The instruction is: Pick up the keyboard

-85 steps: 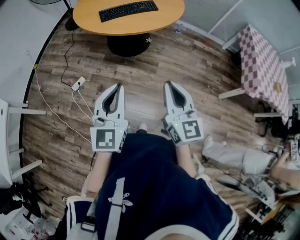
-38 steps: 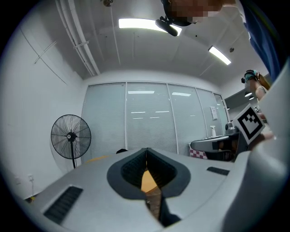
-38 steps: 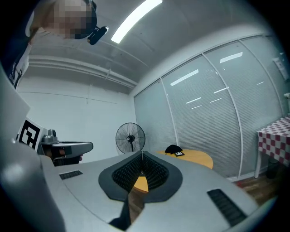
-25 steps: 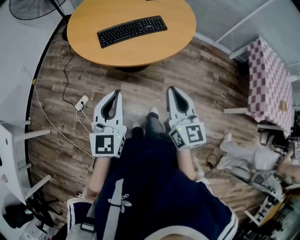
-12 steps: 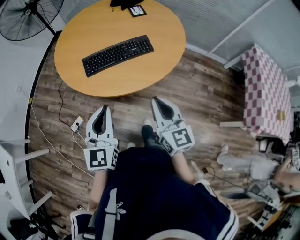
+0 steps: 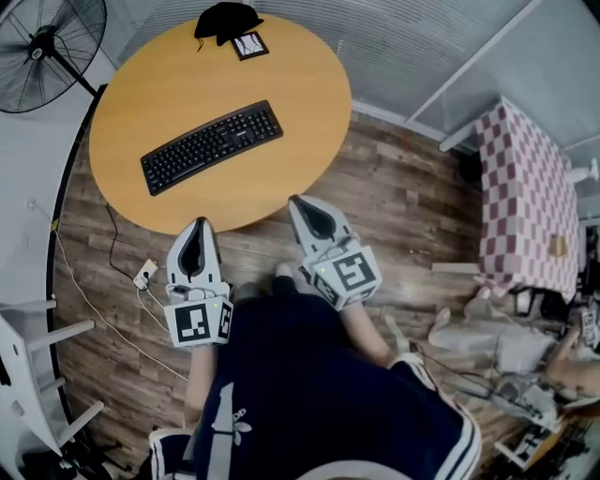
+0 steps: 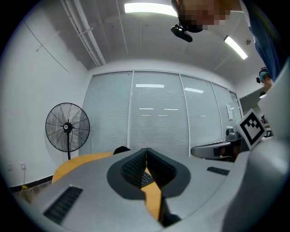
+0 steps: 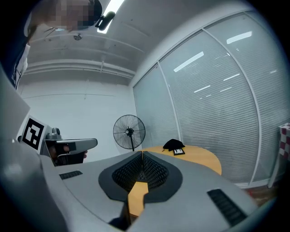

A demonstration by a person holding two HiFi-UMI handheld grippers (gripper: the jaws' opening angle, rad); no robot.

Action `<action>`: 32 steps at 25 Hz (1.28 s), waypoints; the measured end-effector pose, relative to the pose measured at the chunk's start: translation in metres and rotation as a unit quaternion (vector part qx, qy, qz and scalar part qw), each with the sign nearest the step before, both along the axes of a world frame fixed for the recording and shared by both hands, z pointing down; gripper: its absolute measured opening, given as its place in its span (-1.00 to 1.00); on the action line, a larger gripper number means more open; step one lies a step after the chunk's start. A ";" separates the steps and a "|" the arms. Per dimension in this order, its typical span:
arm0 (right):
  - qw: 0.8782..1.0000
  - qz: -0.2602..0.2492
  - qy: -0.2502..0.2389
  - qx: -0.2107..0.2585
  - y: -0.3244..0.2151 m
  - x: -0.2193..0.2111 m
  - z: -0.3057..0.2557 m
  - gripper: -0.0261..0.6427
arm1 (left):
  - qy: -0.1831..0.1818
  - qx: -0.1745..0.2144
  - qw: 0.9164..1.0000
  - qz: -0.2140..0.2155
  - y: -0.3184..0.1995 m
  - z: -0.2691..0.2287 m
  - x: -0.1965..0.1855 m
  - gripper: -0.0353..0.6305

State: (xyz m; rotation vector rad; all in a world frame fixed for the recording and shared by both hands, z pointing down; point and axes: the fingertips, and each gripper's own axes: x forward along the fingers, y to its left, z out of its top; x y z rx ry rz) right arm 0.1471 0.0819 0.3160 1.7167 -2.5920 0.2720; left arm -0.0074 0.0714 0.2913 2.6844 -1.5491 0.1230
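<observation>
A black keyboard lies slantwise on the round wooden table in the head view. My left gripper hangs shut at the table's near edge, its tip just below the rim. My right gripper is shut too, its tip over the table's near right edge. Neither touches the keyboard, and both hold nothing. In the left gripper view the shut left gripper points level toward the table, and a strip of keyboard shows through the jaw hollow. In the right gripper view the right gripper is shut, with the tabletop beyond it.
A black cap and a small framed card sit at the table's far edge. A standing fan is at the far left, a power strip with cables on the wooden floor, a chequered table at right.
The person has walked up to the table: it and the keyboard have come nearer and lower in the head view, and both shut grippers now reach its near edge.
</observation>
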 end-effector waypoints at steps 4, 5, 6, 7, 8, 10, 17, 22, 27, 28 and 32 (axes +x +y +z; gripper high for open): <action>1.000 -0.006 0.001 -0.007 -0.013 0.009 0.003 -0.90 | -0.002 0.003 1.000 -0.003 -0.019 -0.002 0.007 -0.88; 1.000 -0.005 0.001 -0.009 -0.016 0.012 0.005 -0.90 | -0.003 0.005 1.000 -0.004 -0.024 -0.003 0.008 -0.88; 1.000 -0.003 0.000 -0.012 -0.020 0.014 0.007 -0.90 | -0.004 0.006 1.000 -0.006 -0.029 -0.003 0.008 -0.88; 1.000 0.000 -0.001 -0.016 -0.023 0.016 0.010 -0.90 | -0.006 0.005 1.000 -0.008 -0.034 -0.002 0.007 -0.88; 1.000 0.003 -0.002 -0.021 -0.027 0.018 0.013 -0.90 | -0.008 0.004 1.000 -0.011 -0.038 0.000 0.006 -0.88; 1.000 0.007 -0.003 -0.029 -0.035 0.019 0.019 -0.90 | -0.011 -0.002 1.000 -0.015 -0.048 0.004 0.002 -0.88; 0.999 0.004 0.001 -0.032 -0.090 0.009 0.014 -0.90 | -0.002 -0.027 0.999 -0.026 -0.094 0.010 -0.025 -0.88; 1.000 0.009 -0.002 -0.028 -0.127 0.003 0.007 -0.90 | -0.023 -0.012 1.000 -0.011 -0.129 -0.003 -0.034 -0.88; 0.999 0.019 -0.006 -0.043 -0.143 -0.002 0.022 -0.90 | -0.025 -0.019 0.999 -0.019 -0.151 0.005 -0.050 -0.88; 0.999 0.018 -0.007 -0.045 -0.145 -0.004 0.024 -0.90 | -0.027 -0.021 0.999 -0.021 -0.154 0.006 -0.054 -0.88; 0.999 0.016 -0.005 -0.050 -0.153 -0.009 0.028 -0.90 | -0.022 -0.028 0.999 -0.033 -0.162 0.009 -0.068 -0.88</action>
